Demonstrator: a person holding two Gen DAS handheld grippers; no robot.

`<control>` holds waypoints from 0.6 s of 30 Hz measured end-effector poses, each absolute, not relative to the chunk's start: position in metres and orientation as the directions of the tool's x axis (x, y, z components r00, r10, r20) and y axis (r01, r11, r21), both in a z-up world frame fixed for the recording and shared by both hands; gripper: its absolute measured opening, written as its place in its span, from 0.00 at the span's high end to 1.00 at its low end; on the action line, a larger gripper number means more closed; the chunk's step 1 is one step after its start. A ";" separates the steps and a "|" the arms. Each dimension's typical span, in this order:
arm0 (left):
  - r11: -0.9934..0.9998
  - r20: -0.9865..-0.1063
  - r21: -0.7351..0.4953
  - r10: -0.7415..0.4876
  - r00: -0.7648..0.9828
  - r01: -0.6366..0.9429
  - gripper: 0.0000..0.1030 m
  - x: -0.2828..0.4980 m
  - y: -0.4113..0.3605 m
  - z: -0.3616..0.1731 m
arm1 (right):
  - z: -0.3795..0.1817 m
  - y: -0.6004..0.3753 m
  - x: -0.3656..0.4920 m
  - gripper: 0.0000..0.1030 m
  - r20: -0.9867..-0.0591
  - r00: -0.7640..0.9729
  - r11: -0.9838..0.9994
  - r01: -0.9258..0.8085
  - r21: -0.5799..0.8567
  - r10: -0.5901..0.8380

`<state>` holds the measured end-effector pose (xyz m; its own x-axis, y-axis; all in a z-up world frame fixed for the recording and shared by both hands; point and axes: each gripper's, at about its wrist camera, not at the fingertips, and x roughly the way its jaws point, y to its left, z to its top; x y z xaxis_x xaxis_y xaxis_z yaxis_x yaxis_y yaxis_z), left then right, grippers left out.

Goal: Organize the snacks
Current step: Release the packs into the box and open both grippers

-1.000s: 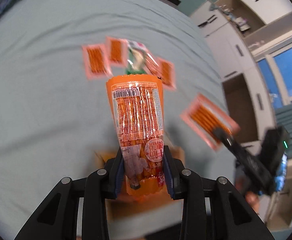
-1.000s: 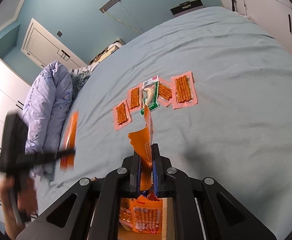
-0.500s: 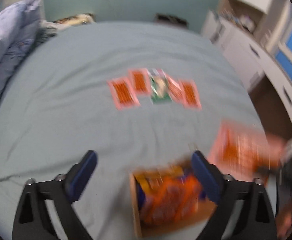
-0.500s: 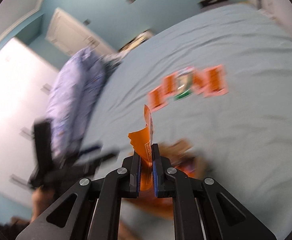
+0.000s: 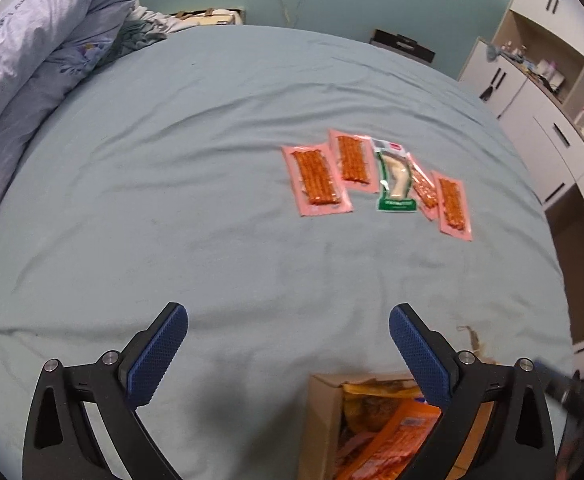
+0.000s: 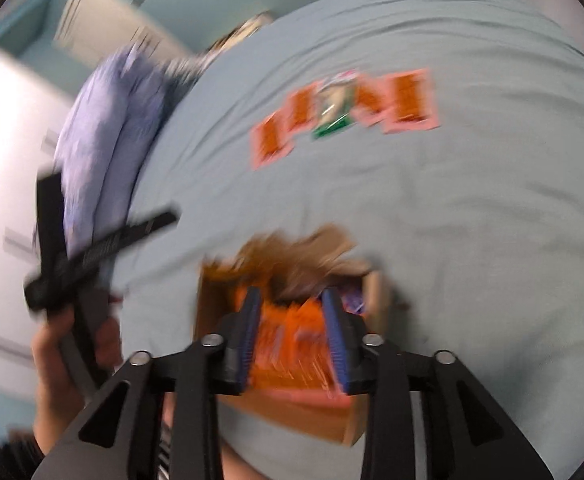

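- Left gripper (image 5: 288, 344): ribbed blue pads spread wide, empty, over the wrinkled sheet (image 5: 212, 200).
- Right gripper (image 6: 294, 320): jaws opening above the cardboard box (image 6: 212, 300); glossy orange packet (image 6: 288, 344) lies inside.
- Flat pink packets (image 5: 318, 180) rest in a row mid-bed.

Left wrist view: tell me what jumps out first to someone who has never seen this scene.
A short row of snack packets lies mid-bed on the blue sheet: pink packets of orange sticks flanking one green packet. At the bottom edge, an open cardboard box shows orange wrappers inside. The left gripper frames it all, jaws wide and empty.
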<state>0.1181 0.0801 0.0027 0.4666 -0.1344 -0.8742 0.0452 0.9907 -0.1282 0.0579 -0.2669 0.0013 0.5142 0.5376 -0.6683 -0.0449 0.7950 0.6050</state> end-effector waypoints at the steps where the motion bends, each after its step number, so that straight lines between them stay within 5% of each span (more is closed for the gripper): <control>1: 0.991 -0.875 -0.125 -0.135 0.466 0.053 0.00 0.117 0.078 0.002 | 0.002 -0.276 0.057 0.56 -0.672 0.547 0.803 0.001 0.596 0.498; 6: 0.991 -0.884 -0.105 -0.129 0.450 0.078 0.00 0.115 0.071 0.000 | 0.001 -0.289 0.057 0.45 -0.736 0.599 0.872 0.124 0.473 0.314; 18: 0.993 -0.884 -0.101 -0.116 0.452 0.059 0.00 0.115 0.074 -0.001 | -0.018 -0.292 0.087 0.45 -0.793 0.515 0.871 0.164 0.464 0.325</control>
<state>0.1150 0.0738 -0.0008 0.4521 -0.1165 -0.8843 0.0590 0.9932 -0.1007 0.0868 -0.2917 -0.0184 0.5151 0.3254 -0.7929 0.1641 0.8706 0.4639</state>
